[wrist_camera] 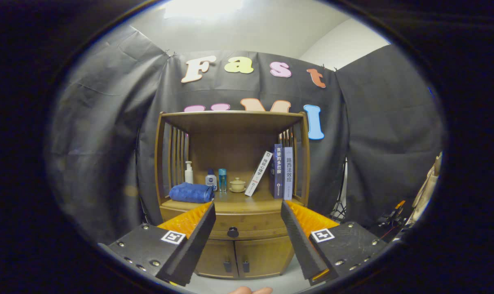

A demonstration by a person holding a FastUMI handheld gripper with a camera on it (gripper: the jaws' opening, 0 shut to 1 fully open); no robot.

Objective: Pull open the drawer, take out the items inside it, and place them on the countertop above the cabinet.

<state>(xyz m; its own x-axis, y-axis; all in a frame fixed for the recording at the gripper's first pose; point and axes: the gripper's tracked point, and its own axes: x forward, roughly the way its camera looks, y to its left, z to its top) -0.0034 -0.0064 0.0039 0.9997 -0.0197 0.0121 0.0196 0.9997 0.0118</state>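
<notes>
In the gripper view, I had the gripper spread wide, its two fingers gripping nothing and touching nothing. Beyond them stood the wooden cabinet, and its one drawer sat shut between the fingertips, with a single dark round knob at its middle. Below the drawer I counted two small doors, each with a dark handle.

The worktop above the drawer carried a folded blue towel on the left. Behind it stood three bottles: a white pump bottle, a squat dark-capped bottle and a slim blue bottle. One lidded tea cup on a saucer sat near the middle. To the right were three books, one leaning against two upright ones. I could not see what lay inside the drawer. A fingertip of a hand showed just under the fingers.
</notes>
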